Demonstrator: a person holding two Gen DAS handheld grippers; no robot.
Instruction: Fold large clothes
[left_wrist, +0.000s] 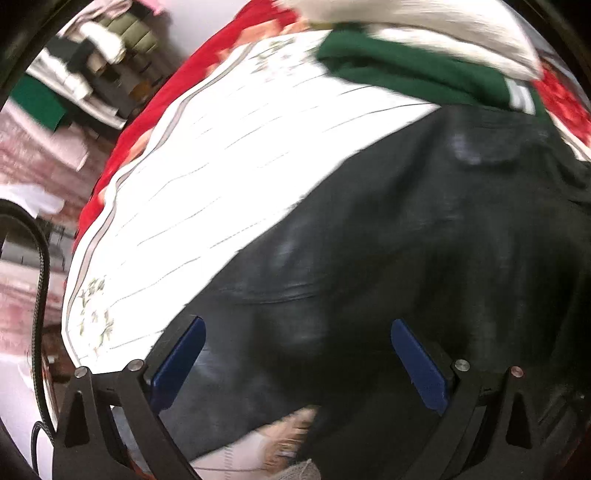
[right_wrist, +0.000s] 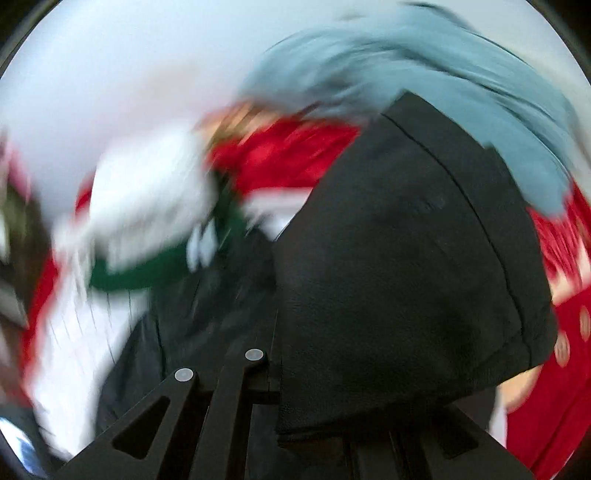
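The left gripper (left_wrist: 297, 363) has its jaws spread wide, the two blue pads (left_wrist: 177, 367) well apart with nothing between them. It is tipped downward over a black garment (left_wrist: 424, 236), a dark, slightly shiny piece with seams, which fills the space between and beyond the jaws. Whether the pads touch the cloth cannot be told.

The right gripper (right_wrist: 273, 369) is seen only by its left linkage; its right side is buried under a fold of the same black garment (right_wrist: 406, 266), which drapes over it and bulges up toward the camera. The cloth seems caught at the jaws, yet the fingertips are hidden, so whether they are clenched cannot be told. This view is heavily blurred.

In the left wrist view, the garment's upper-left edge runs diagonally from near the left pad up toward the upper right. Beyond that edge lies a white sheet (left_wrist: 207, 192) with thin stripes and small flower prints, bare cloth to the left of the jaws. A red floral blanket (left_wrist: 155, 110) borders the sheet farther out.

At the far end, a green garment (left_wrist: 406, 70) lies at the black one's top edge, with a pale cloth (left_wrist: 424, 26) on it. In the right wrist view a grey-blue cloth (right_wrist: 443, 74) lies beyond the black fold.
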